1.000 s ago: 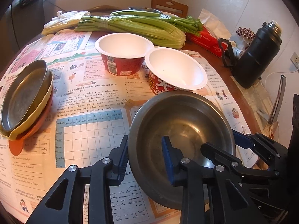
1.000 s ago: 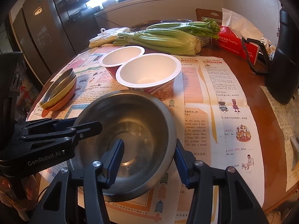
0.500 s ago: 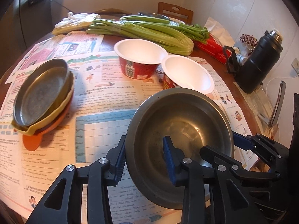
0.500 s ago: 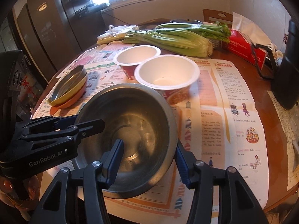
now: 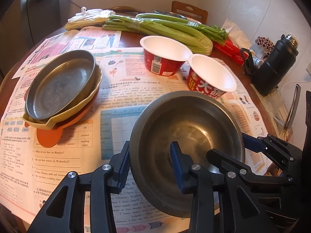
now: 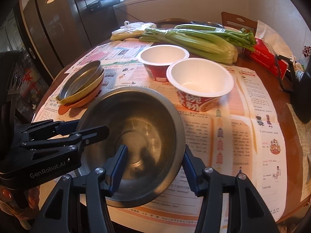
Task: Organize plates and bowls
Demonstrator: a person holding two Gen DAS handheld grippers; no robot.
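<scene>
Steel bowl [image 5: 186, 134] held over the table, near the paper bowls [image 5: 211, 77].
Left gripper [image 5: 149, 165] and right gripper [image 6: 153, 167] straddle opposite rims, jaws just easing apart; a looser hold could drop it.

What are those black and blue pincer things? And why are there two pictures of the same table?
They are claws that a person holds, one in each hand, each with a camera looking along its fingers. One picture is from the left claw, the other from the right claw. Both grip the rim of one steel bowl from opposite sides; the left claw's jaws have just been opening a little, rim between them. On the newspaper-covered table lie a stack of plates, two paper bowls, celery and a black flask.
</scene>
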